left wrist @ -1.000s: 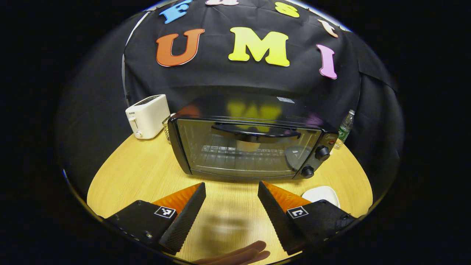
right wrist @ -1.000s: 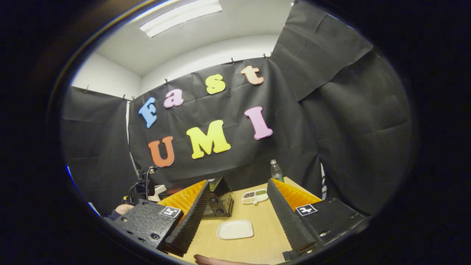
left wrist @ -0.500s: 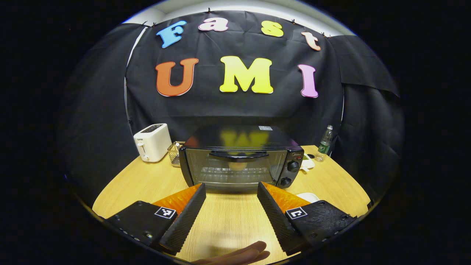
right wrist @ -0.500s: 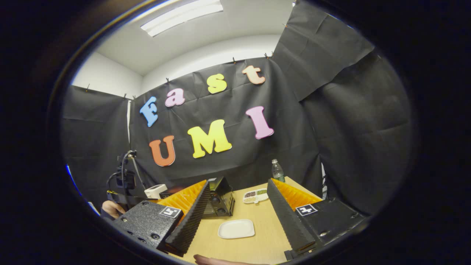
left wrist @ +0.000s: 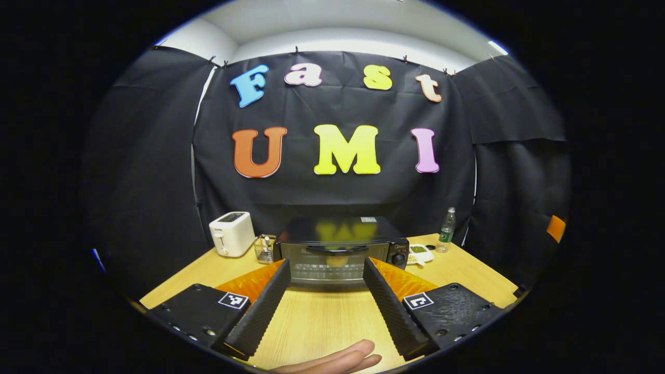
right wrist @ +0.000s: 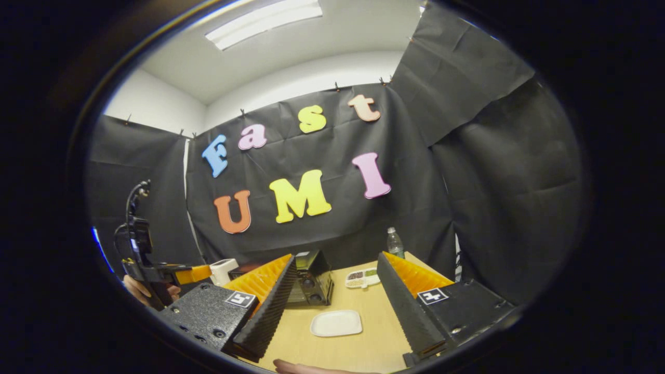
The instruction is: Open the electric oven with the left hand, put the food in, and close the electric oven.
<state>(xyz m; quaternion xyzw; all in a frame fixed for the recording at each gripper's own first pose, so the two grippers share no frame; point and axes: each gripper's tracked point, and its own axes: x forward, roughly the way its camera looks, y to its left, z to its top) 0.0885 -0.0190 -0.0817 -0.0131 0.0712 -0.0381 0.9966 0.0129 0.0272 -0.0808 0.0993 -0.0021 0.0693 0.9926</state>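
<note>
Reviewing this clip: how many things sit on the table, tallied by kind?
Appliances: 2, electric oven and toaster
Dishes: 2, white plate and divided snack dish
Bottles: 1, water bottle
Wire baskets: 1, basket
Total: 6

Left tongs (left wrist: 324, 291): fingers spread wide, nothing held, raised level; a hand (right wrist: 140, 291) grips them from below; right tongs (right wrist: 335, 306): fingers likewise parted, nothing between, tilted slightly upward.

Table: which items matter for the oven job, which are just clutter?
Job: oven, door shut; left gripper, open; right gripper, open; white plate.
Clutter: toaster, water bottle, wire basket, divided snack dish.
</note>
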